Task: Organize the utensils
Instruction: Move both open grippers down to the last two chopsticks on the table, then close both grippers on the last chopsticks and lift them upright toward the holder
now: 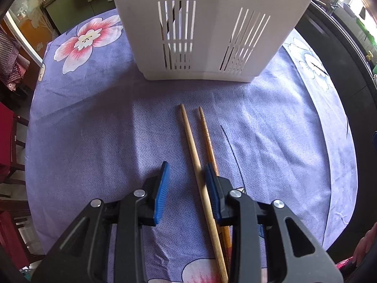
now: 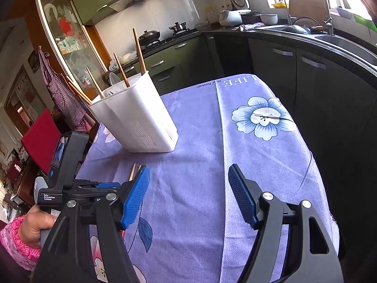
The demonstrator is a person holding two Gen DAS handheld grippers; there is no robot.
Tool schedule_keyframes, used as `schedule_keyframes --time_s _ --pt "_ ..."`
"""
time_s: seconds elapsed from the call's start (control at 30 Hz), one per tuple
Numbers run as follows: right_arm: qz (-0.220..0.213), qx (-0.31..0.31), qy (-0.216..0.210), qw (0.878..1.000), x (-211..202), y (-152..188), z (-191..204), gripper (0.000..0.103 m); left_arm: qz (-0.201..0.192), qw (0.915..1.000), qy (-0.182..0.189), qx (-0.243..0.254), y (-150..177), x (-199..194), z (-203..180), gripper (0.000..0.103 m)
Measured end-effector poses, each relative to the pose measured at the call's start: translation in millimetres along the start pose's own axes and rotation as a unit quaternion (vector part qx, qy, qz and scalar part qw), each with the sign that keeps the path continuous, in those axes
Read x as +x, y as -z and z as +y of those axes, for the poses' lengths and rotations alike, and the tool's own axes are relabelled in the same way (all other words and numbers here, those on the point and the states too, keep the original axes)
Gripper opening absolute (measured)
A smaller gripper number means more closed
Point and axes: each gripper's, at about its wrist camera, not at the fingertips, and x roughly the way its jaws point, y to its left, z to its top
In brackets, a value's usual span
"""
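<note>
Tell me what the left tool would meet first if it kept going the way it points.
Most likely the pale chopstick lying between its pads, with the tablecloth directly underneath. The left tool points steeply down, so it would not reach the white holder.

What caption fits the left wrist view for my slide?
Left gripper open over the lighter chopstick, darker chopstick beside it, white utensil holder ahead.

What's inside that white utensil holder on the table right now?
Several wooden chopsticks stick out of the white holder, and something pale shows at the rim. Its walls hide their lower ends and anything else inside.
</note>
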Motion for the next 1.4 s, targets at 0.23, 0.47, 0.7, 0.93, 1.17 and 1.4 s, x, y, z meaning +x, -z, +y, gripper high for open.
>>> schedule_keyframes --time_s 0.23,0.47,0.7,0.93,1.17,1.4 --pt "0.009 0.006 -0.004 1.000 4 2 -1 0.069 0.000 1.0000 -0.001 0.006 -4 -1 7 0.011" --pt "0.022 -0.013 -0.001 1.000 11 1 13 0.070 0.009 0.9999 -0.001 0.010 -2 -3 35 0.010" --pt "0.054 -0.041 0.016 0.998 40 0 34 0.074 0.004 0.9999 -0.001 0.012 5 -10 61 0.006" --pt "0.106 -0.100 0.024 0.989 83 8 69 0.074 -0.035 0.9993 0.012 -0.008 17 -41 96 0.006" --pt "0.154 -0.184 0.034 0.970 134 21 128 0.071 -0.066 0.9970 0.031 -0.025 21 -65 92 0.006" --pt "0.174 -0.194 0.062 0.964 166 28 144 0.064 -0.084 0.9956 0.039 -0.016 26 -85 91 0.006"
